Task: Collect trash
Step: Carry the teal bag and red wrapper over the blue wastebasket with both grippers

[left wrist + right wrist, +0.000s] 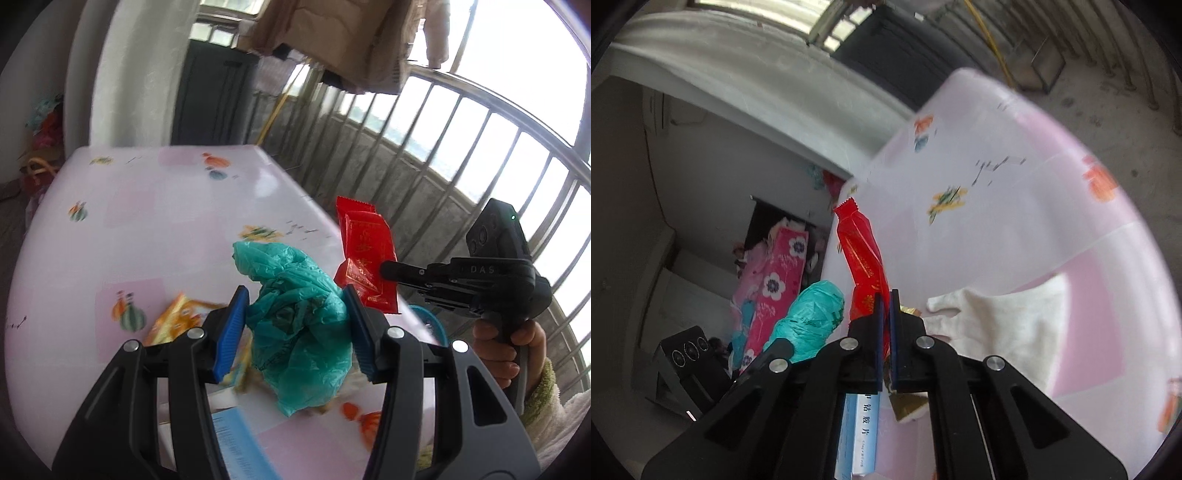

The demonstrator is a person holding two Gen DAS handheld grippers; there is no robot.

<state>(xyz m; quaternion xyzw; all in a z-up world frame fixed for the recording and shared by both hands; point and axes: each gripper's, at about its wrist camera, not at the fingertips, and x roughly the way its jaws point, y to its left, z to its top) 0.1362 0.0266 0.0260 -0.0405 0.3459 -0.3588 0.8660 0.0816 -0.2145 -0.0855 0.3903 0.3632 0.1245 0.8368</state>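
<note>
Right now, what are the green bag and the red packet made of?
The green bag looks like thin, soft plastic film: it is crumpled, slightly see-through, and bunches between the left tongs. The red packet looks like glossy plastic or foil wrapper, with a zigzag-cut end and printed gold lettering.

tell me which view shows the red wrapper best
The left wrist view: the red wrapper shows its flat printed face, pinched at one edge by the right tongs. The right wrist view sees it edge-on and twisted, its lower end hidden between the shut pads.
</note>
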